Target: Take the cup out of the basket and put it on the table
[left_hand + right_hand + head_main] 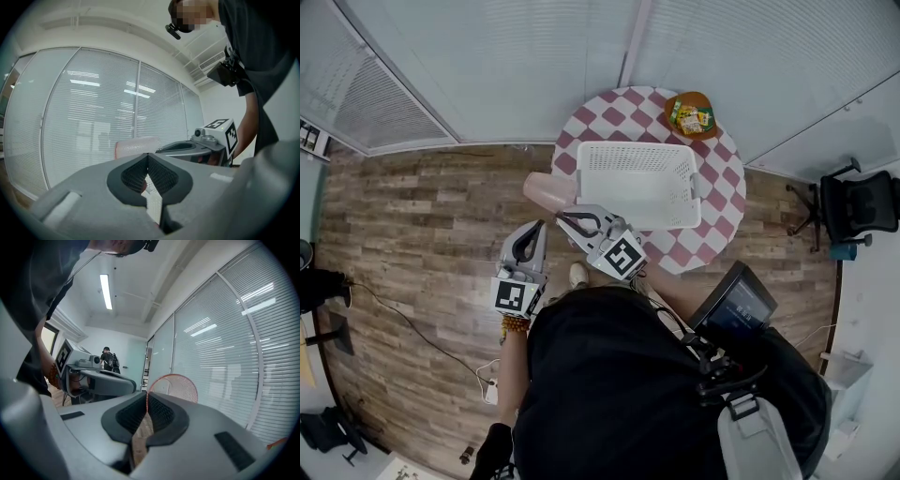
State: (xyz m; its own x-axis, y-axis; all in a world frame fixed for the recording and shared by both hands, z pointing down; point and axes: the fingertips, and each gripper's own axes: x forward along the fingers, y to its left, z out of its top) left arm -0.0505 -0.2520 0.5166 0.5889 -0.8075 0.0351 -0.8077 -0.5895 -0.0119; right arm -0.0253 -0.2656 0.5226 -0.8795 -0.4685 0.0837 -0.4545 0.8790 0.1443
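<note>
Round table (724, 202) with red-and-white checkered cloth stands on a wood-plank floor (422, 225). White plastic basket (633, 148) sits on it near the middle. Small orange dish (701, 97) holding wrapped snacks sits at the far edge.

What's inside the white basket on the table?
Only the bare white floor of the basket shows; nothing visibly lies in it. The right gripper, shut on the pink cup, covers its near left corner.

Bright, even indoor light. A ceiling lamp (106, 291) glares in the right gripper view, and lamp reflections streak the blinds (93, 108). Both gripper views bulge and darken at their round edges, with a soft foreground. The head view is sharp, with faint shadows.
</note>
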